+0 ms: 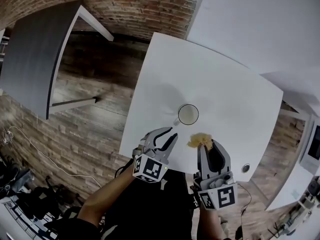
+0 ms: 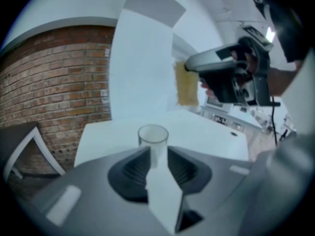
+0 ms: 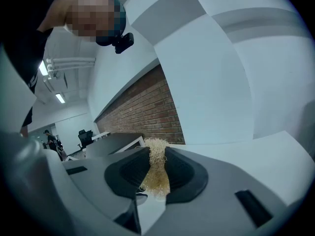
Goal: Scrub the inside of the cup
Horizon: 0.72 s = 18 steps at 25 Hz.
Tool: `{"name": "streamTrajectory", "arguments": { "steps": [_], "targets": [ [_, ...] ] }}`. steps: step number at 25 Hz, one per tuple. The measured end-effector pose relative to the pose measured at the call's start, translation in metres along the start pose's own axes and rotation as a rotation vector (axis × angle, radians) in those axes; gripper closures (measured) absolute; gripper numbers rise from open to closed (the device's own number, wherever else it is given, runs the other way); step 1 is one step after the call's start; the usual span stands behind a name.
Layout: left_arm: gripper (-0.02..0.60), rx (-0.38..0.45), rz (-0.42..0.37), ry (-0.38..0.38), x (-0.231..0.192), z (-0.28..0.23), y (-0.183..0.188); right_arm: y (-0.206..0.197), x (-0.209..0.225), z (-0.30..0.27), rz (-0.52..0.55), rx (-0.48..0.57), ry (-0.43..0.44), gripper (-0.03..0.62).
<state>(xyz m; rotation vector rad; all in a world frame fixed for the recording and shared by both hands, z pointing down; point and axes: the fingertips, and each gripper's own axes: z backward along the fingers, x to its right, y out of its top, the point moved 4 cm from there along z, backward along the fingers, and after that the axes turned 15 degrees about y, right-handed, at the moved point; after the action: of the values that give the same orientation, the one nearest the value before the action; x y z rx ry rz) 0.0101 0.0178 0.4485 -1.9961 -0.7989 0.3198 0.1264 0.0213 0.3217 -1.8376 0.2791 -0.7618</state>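
A clear empty cup (image 1: 188, 114) stands upright near the middle of the white table (image 1: 225, 89). My left gripper (image 1: 165, 135) sits just short of it at the near left, jaws apart and nothing between them. In the left gripper view the cup (image 2: 153, 135) stands straight ahead, beyond the open left gripper (image 2: 157, 154). My right gripper (image 1: 206, 145) is near the cup's right front, shut on a yellow fibrous scrubber (image 1: 199, 140). The scrubber (image 3: 156, 173) is pinched between the pads of the right gripper (image 3: 157, 156). From the left gripper view, the scrubber (image 2: 187, 85) hangs above the table.
A dark grey table (image 1: 35, 59) stands at the far left over a wooden floor, with a brick wall (image 1: 145, 4) behind. A small round grommet (image 1: 245, 168) is set in the white table's near right corner. A white pillar (image 1: 260, 19) rises behind the table.
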Motion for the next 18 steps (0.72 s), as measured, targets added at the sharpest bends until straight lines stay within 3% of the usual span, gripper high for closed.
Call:
{"name": "streamTrajectory", "arguments": {
  "steps": [4, 9, 11, 13, 18],
  "targets": [
    [0.436, -0.050, -0.043, -0.012, 0.009, -0.030, -0.016, -0.009, 0.013, -0.014, 0.012, -0.019, 0.024, 0.508],
    [0.434, -0.064, -0.074, 0.002, 0.011, -0.052, -0.025, -0.015, 0.025, -0.022, 0.010, -0.040, 0.019, 0.508],
    [0.448, -0.052, -0.084, -0.006, 0.010, -0.055, -0.023, -0.015, 0.028, -0.024, 0.012, -0.045, 0.015, 0.508],
    [0.501, -0.040, -0.074, -0.019, 0.008, -0.057, -0.021, -0.017, 0.032, -0.025, 0.014, -0.051, 0.011, 0.508],
    [0.508, -0.033, -0.052, -0.092, 0.010, -0.056, -0.023, -0.022, 0.038, -0.023, 0.010, -0.062, -0.010, 0.508]
  ]
}}
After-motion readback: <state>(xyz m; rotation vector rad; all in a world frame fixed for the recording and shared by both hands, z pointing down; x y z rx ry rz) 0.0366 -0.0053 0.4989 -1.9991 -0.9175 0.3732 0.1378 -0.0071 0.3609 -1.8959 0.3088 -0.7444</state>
